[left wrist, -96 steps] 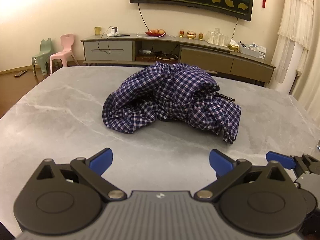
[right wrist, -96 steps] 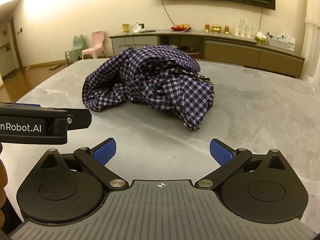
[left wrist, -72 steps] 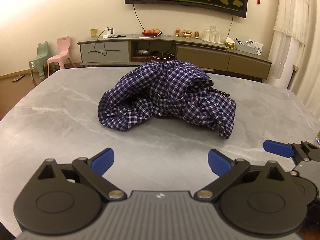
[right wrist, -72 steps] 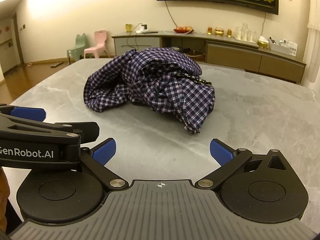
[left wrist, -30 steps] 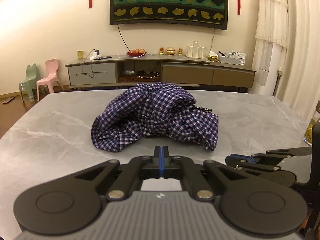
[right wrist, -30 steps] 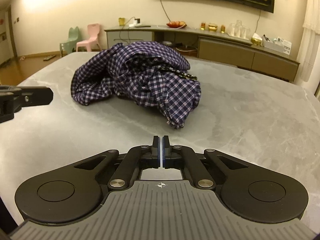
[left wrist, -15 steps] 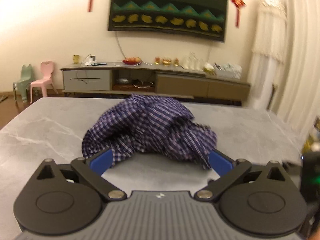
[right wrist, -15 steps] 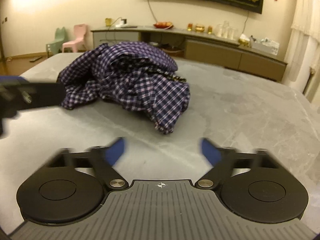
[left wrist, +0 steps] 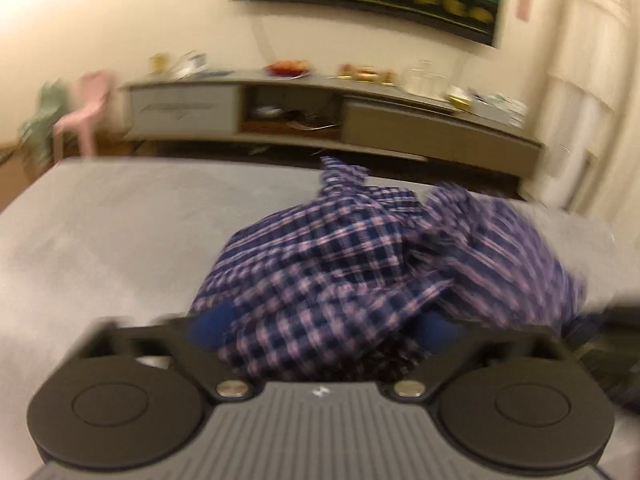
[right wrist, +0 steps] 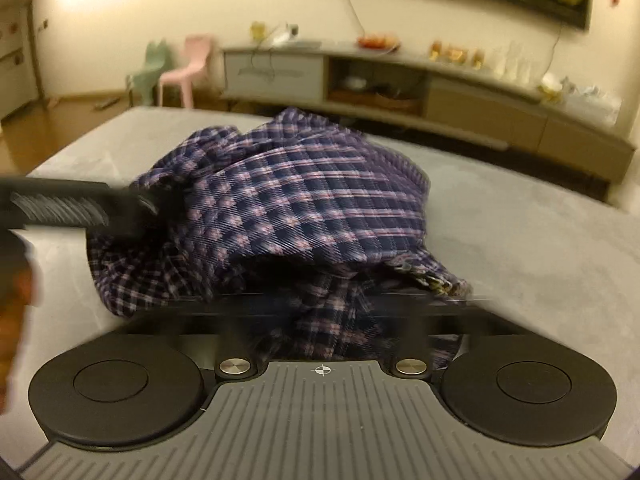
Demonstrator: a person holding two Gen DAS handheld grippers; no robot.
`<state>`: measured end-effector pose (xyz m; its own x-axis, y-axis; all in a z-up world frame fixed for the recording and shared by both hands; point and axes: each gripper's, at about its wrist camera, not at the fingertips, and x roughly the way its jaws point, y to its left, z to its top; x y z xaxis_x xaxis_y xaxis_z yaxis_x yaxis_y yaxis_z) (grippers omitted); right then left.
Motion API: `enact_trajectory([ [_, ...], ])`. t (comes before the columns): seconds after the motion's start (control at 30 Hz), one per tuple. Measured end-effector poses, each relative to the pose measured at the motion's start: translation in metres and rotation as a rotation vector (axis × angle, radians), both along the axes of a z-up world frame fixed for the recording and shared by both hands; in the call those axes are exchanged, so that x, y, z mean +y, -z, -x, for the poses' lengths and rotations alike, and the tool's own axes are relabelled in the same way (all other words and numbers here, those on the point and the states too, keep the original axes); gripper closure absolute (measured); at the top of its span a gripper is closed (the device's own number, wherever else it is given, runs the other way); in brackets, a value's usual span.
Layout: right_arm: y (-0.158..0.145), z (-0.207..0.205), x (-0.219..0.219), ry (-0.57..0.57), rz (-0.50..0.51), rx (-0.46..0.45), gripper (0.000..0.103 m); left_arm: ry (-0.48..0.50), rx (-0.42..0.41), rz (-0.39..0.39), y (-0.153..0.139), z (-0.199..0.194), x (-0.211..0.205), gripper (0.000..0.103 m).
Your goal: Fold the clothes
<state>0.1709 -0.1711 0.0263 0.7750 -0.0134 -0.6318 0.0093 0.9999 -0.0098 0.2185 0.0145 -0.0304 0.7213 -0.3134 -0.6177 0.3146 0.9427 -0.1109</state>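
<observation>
Plaid garment (left wrist: 360,264) sits in a crumpled heap near the middle of the grey marble table (left wrist: 112,232), nothing folded yet, no edge laid flat, so the task is barely started (my read: grasp stage only). Left gripper (left wrist: 320,326) has its blue fingertips (left wrist: 210,326) spread either side of a bunched fold and the jaws are closing, cloth between them but pads not clearly pressing. Right gripper (right wrist: 320,304) is badly motion-blurred at the near edge of the heap; its jaws are closing, nearly together, fabric seems to lie between, can't tell if it's pinched. Left to do: lift, spread flat, then every fold
</observation>
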Motion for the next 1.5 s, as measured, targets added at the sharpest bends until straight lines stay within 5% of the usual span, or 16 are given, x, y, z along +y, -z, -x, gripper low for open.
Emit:
enact_trajectory([
  [0.03,-0.013,0.003,-0.005,0.001,-0.004,-0.037,0.099,-0.014,0.006,0.012,-0.002,-0.009,0.006,0.100],
  [0.2,-0.088,0.064,-0.050,0.135,-0.017,-0.273,0.101,-0.100,-0.139,0.384,-0.082,0.004,0.087,0.101],
  [0.3,-0.086,0.099,-0.080,0.309,-0.030,-0.323,0.101,-0.190,-0.155,0.306,-0.085,0.018,0.105,0.101],
  [0.47,0.004,0.100,-0.128,0.469,-0.113,0.046,0.090,-0.200,0.144,0.164,-0.004,0.035,0.099,0.089],
  [0.53,0.001,0.114,-0.128,0.476,-0.131,0.013,0.074,-0.197,0.146,0.162,0.003,0.054,0.099,0.050],
  [0.6,-0.020,0.130,-0.123,0.479,-0.128,-0.083,0.049,-0.187,0.100,0.159,-0.003,0.074,0.096,0.030],
  [0.73,-0.045,0.158,-0.107,0.463,-0.094,-0.273,0.028,-0.096,0.038,0.166,-0.015,0.109,0.070,0.011],
  [0.87,-0.034,0.143,-0.093,0.275,-0.130,-0.227,0.021,0.108,0.100,0.096,0.016,0.139,0.024,0.008],
  [0.9,-0.028,0.134,-0.089,0.231,-0.130,-0.194,0.021,0.122,0.098,0.052,0.023,0.139,0.014,0.011],
  [0.93,-0.020,0.124,-0.086,0.194,-0.120,-0.155,0.025,0.111,0.081,-0.007,0.030,0.135,0.007,0.038],
  [0.97,-0.012,0.114,-0.084,0.174,-0.109,-0.124,0.057,0.093,0.066,-0.041,0.033,0.129,0.004,0.061],
  [1.0,-0.007,0.105,-0.087,0.171,-0.115,-0.097,0.103,0.058,0.056,-0.016,0.026,0.118,0.013,0.101],
  [1.07,-0.018,0.106,-0.104,0.204,-0.163,-0.136,0.103,-0.002,0.023,0.043,0.007,0.098,0.030,0.100],
  [1.17,-0.070,0.143,-0.121,0.278,-0.174,-0.346,0.103,-0.003,-0.132,0.209,-0.070,0.088,0.067,0.100],
  [1.3,-0.122,0.192,-0.129,0.291,-0.248,-0.527,0.103,0.069,-0.232,0.249,-0.141,0.077,0.067,0.089],
  [1.5,-0.048,0.185,-0.137,0.401,-0.378,-0.195,0.103,0.092,-0.007,0.075,-0.092,0.054,0.044,0.037],
])
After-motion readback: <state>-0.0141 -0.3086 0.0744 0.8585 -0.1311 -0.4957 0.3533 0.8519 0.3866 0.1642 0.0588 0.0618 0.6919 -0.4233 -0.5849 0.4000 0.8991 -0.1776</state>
